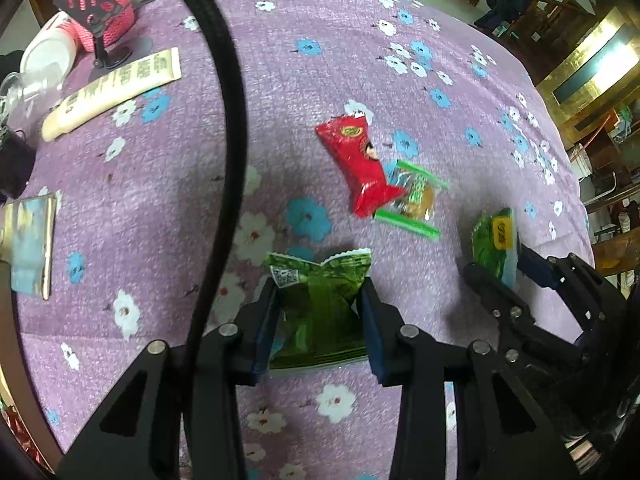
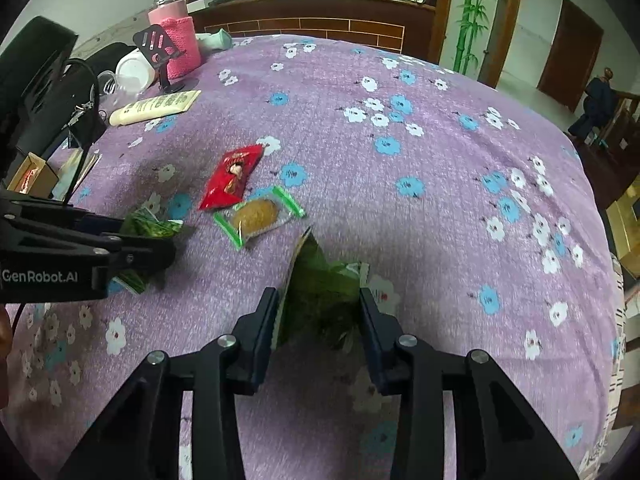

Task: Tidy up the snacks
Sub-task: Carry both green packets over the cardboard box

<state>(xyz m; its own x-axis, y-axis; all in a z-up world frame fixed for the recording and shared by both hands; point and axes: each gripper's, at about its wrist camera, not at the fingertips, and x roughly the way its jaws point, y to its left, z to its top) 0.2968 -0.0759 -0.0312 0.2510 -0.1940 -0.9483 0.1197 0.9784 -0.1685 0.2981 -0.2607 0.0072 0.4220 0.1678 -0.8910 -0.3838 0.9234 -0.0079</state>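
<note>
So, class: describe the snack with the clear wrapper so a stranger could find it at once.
Start on the purple flowered tablecloth and find the red packet near its middle. Touching that packet's near end lies the clear-wrapped snack: the only see-through pack, green-edged, with a brown cake visible inside.

Two green packets (image 1: 320, 300) (image 1: 494, 246), one red packet (image 1: 358, 164). One clear cake wrapper (image 1: 416, 200). One cream tube (image 1: 116, 90) at ten o'clock.
</note>
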